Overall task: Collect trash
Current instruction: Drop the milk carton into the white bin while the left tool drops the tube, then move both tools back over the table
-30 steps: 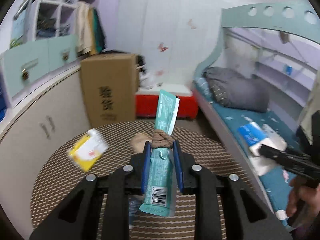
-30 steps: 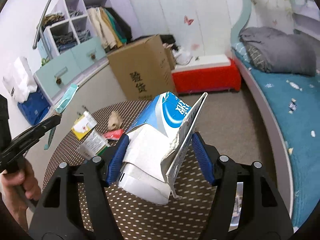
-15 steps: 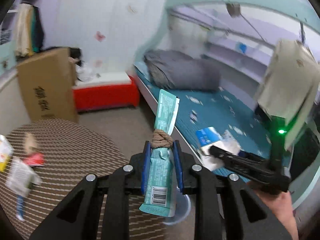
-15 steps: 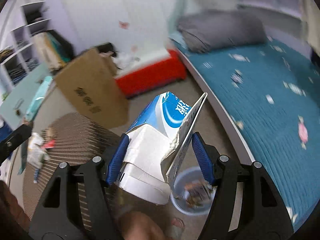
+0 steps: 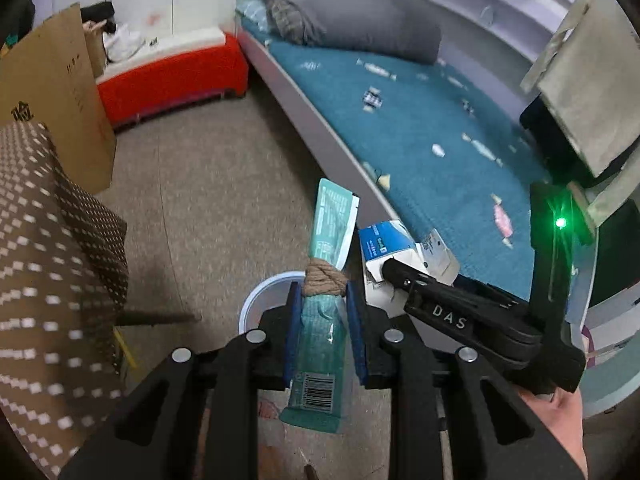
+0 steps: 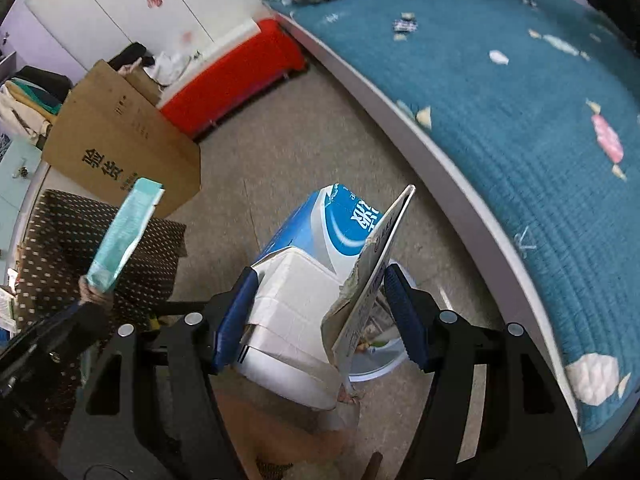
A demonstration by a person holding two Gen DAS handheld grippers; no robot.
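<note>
My left gripper [image 5: 320, 300] is shut on a teal wrapper [image 5: 330, 224] tied with brown string, held over a small pale blue trash bin [image 5: 256, 304] on the floor. My right gripper [image 6: 320, 280] is shut on a torn blue and white carton [image 6: 320, 248], held above the same bin [image 6: 380, 360], whose rim shows under the carton. The right gripper with the carton [image 5: 400, 252] shows just right of the wrapper in the left wrist view. The wrapper [image 6: 124, 232] shows at left in the right wrist view.
A table with a brown dotted cloth [image 5: 48, 260] stands at left. A cardboard box [image 6: 116, 148] and a red bench [image 6: 236, 76] stand behind it. A bed with a teal cover [image 6: 520, 120] runs along the right. Beige floor lies between.
Both grippers have swung right and down, away from the table, to above the trash bin by the bed. Each still holds its item.
</note>
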